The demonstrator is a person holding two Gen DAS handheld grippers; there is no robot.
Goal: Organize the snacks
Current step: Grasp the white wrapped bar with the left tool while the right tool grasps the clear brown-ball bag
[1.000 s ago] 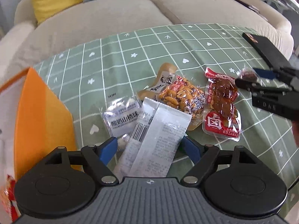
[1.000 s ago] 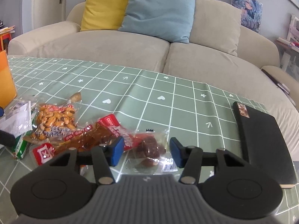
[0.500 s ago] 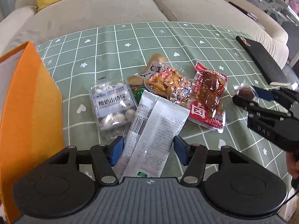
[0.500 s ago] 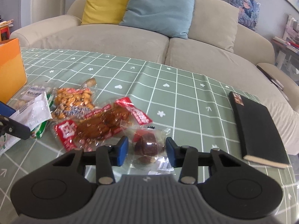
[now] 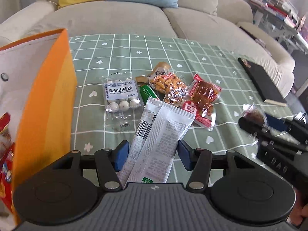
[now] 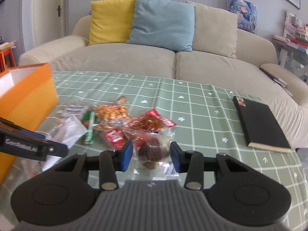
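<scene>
Holding the silver sachet (image 5: 161, 134) lengthwise, the left gripper (image 5: 152, 154) sits nearer the orange box (image 5: 46, 96) – at the table's left edge. Right gripper (image 6: 151, 155) clamps the clear-wrapped brown snack (image 6: 150, 152)

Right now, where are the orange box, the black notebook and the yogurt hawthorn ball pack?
orange box (image 5: 48, 96), left wrist view, its orange side wall.
black notebook (image 6: 259, 123), right wrist view, middle of its cover.
yogurt hawthorn ball pack (image 5: 120, 93), left wrist view, its printed label.
</scene>
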